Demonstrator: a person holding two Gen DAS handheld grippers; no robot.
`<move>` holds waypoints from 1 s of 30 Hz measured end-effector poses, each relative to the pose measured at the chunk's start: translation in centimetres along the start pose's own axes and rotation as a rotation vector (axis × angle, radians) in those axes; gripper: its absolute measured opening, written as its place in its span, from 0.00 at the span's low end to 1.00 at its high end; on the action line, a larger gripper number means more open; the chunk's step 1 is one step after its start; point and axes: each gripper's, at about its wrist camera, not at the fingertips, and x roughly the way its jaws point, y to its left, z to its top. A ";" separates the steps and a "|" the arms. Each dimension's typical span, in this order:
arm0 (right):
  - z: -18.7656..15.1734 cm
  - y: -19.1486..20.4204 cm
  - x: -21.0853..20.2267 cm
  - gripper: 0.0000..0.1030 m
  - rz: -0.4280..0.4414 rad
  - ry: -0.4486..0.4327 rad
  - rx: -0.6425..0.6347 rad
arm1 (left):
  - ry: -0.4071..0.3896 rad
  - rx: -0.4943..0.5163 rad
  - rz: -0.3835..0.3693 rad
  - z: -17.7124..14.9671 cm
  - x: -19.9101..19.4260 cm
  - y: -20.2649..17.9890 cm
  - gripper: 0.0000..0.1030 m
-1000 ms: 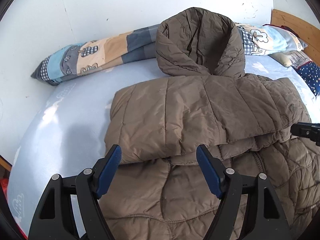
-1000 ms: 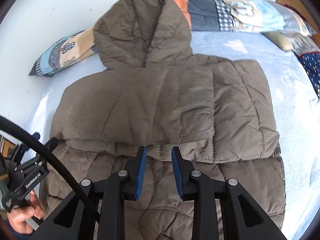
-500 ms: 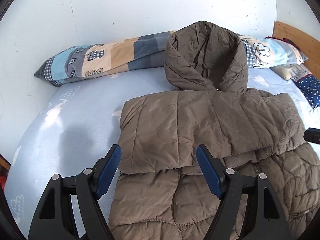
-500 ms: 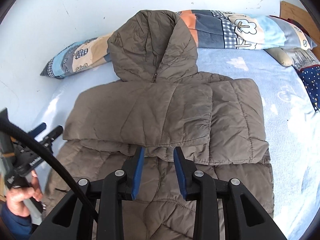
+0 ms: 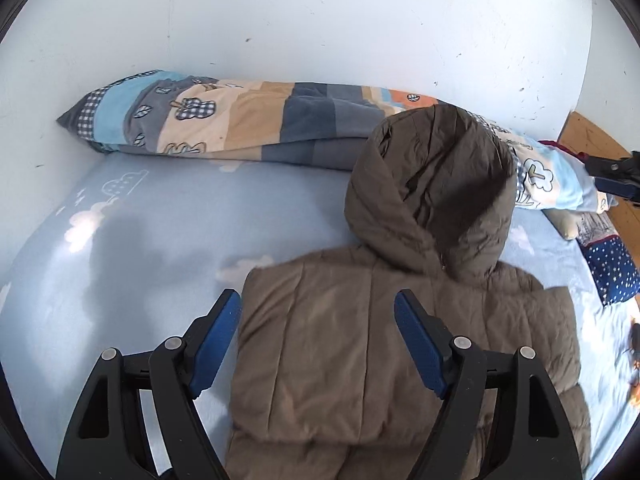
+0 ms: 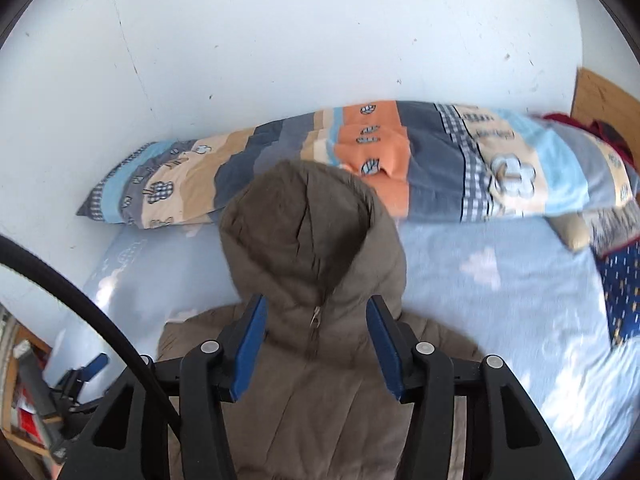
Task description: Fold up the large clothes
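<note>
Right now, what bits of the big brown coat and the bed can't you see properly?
- Jacket: its bottom half is cut off by the lower edge in both views.
- Left gripper and right gripper: both open; whether they touch the jacket is unclear.
- Patterned quilt: its right end is motion-blurred in the right wrist view.
- Things by the bed's right edge: blurred, cut off in the left wrist view.

Both hand-held grippers (image 5: 318,312) (image 6: 316,316) agape, empty.
</note>
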 end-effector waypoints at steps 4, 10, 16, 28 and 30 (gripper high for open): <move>3.9 -0.4 5.3 0.56 -0.076 0.035 -0.070 | 0.005 -0.005 -0.022 2.7 2.6 -0.3 0.76; 6.6 -2.9 12.6 0.56 -0.166 0.058 -0.064 | 0.034 0.005 -0.089 6.2 7.2 -0.9 0.76; 6.9 -3.0 17.0 0.08 -0.267 0.054 -0.143 | 0.034 -0.014 -0.120 8.6 11.3 -1.3 0.78; 1.7 -2.3 5.9 0.06 -0.056 -0.108 -0.191 | -0.053 0.050 -0.038 10.1 13.2 -4.3 0.76; 0.5 -2.9 3.0 0.06 -0.009 -0.131 -0.186 | -0.072 0.038 -0.062 9.9 12.0 -4.5 0.50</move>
